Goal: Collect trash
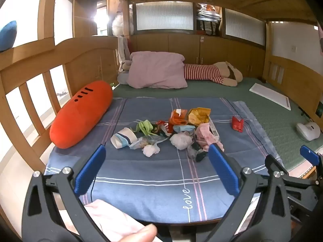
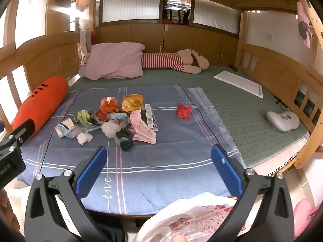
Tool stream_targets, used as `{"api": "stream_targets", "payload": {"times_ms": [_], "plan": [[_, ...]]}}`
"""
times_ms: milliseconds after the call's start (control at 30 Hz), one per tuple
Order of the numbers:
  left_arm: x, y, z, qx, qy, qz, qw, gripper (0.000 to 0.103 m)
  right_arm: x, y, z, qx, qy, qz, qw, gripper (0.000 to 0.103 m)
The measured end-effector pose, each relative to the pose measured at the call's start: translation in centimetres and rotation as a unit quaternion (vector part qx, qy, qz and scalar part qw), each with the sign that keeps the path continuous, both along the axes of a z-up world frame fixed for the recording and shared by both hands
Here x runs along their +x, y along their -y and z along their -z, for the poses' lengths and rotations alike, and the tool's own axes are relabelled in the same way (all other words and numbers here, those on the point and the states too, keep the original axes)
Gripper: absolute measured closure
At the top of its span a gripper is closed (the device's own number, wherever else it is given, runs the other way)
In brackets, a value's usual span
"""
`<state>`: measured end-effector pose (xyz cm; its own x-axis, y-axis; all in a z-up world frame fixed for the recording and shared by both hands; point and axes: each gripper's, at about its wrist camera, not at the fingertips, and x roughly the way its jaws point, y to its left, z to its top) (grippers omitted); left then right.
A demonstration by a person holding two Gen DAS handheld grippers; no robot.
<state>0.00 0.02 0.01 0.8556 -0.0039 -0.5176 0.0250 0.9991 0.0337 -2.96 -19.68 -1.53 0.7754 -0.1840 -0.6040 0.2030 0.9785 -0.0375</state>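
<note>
A pile of trash (image 1: 171,131) lies on the blue checked blanket (image 1: 153,177): wrappers, crumpled tissues, a paper cup (image 1: 123,137). The pile shows in the right wrist view (image 2: 113,121) too. A red wrapper (image 1: 237,123) lies apart to the right, also in the right wrist view (image 2: 183,110). My left gripper (image 1: 156,151) is open and empty, just short of the pile. My right gripper (image 2: 159,153) is open, above the blanket's near part. A white printed plastic bag (image 2: 193,219) hangs below it, held by a hand.
An orange carrot pillow (image 1: 80,115) lies along the left rail. A pink pillow (image 1: 157,72) and a striped plush toy (image 1: 214,73) lie at the far end. A white board (image 1: 270,95) and a white device (image 1: 307,130) lie on the green mat at right.
</note>
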Motion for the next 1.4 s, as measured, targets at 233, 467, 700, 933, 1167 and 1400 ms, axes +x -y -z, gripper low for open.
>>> {"api": "stream_targets", "payload": {"times_ms": [233,467,700,933,1167,1400], "plan": [[0.0,-0.1,0.0,-0.003,-0.001,-0.001,1.0000,0.002,0.0,0.0,0.0,0.000,0.001,0.000,1.000,0.003],[0.3,0.3,0.0,-0.003,-0.002,0.000,1.0000,0.002,0.1,-0.1,0.1,-0.001,-0.001,0.001,1.000,0.003],[0.3,0.2,0.0,-0.004,-0.003,0.001,1.0000,0.002,0.4,-0.2,-0.2,0.000,-0.001,-0.001,1.000,0.003],[0.3,0.2,0.0,-0.005,-0.004,0.001,1.0000,0.002,0.2,-0.2,0.2,-0.003,0.001,-0.001,1.000,0.003],[0.3,0.1,0.0,-0.006,-0.004,0.002,1.0000,0.002,0.5,-0.6,0.2,-0.004,0.000,-0.002,1.000,0.003],[0.1,0.2,0.1,-0.007,-0.004,0.002,1.0000,0.002,0.8,-0.9,-0.3,-0.007,-0.001,-0.006,1.000,0.003]]}}
